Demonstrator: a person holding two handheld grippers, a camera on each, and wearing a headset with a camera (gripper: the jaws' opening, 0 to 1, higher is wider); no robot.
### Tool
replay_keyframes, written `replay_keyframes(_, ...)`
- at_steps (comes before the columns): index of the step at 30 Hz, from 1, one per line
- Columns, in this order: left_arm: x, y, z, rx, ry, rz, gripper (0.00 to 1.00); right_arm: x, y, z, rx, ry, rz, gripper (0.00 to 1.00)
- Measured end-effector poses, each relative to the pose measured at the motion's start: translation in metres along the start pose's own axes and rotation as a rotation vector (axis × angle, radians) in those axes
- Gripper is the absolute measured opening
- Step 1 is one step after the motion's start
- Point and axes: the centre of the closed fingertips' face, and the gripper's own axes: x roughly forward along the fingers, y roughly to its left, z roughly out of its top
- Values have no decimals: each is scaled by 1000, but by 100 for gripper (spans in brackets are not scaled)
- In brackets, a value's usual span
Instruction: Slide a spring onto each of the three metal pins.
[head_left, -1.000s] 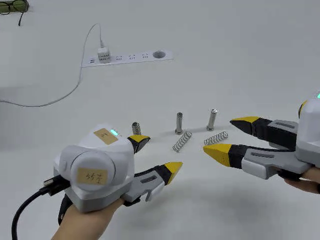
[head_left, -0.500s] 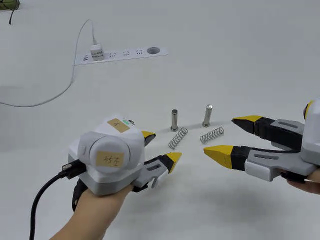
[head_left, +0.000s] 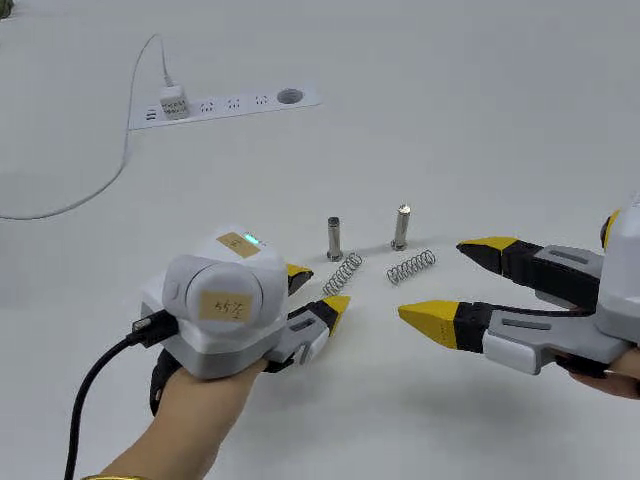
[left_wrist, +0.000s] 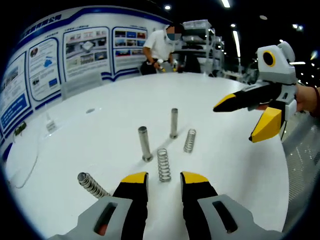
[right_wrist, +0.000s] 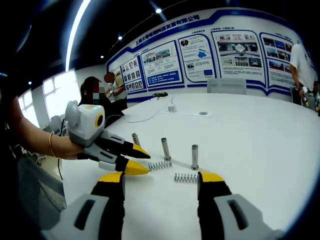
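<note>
Two bare metal pins (head_left: 334, 238) (head_left: 401, 226) stand upright on the white table. One loose spring (head_left: 342, 273) lies in front of the left pin, another spring (head_left: 411, 265) in front of the right pin. My left gripper (head_left: 317, 288) is open, its tips just short of the nearer spring (left_wrist: 163, 164). A third pin with a spring on it (left_wrist: 91, 183) stands to that gripper's left. My right gripper (head_left: 440, 280) is open wide and empty, right of the springs, pointing at them (right_wrist: 186, 177).
A white power strip (head_left: 225, 103) with a plugged-in charger and a cable (head_left: 110, 180) lies at the back left of the table (head_left: 480, 120). A black cable trails from the left gripper. People stand far behind the table (left_wrist: 160, 42).
My left gripper has moved right, toward the nearer loose spring, and now hides the spring-loaded pin in the head view. Its jaws stand closer together. The right gripper has barely moved.
</note>
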Motion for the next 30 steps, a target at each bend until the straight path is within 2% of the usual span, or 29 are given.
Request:
replay_keyframes(10, 11, 1, -5, -8, 18, -4, 20, 1, -4, -2, 25, -8, -9, 60)
replay_keyframes(21, 11, 4, -7, -37, 25, -16, 15, 1, -5, -4, 27, 2, -19, 60)
replay_keyframes(30, 11, 2, -8, -15, 31, -16, 11, 1, -7, -5, 34, 7, -29, 59)
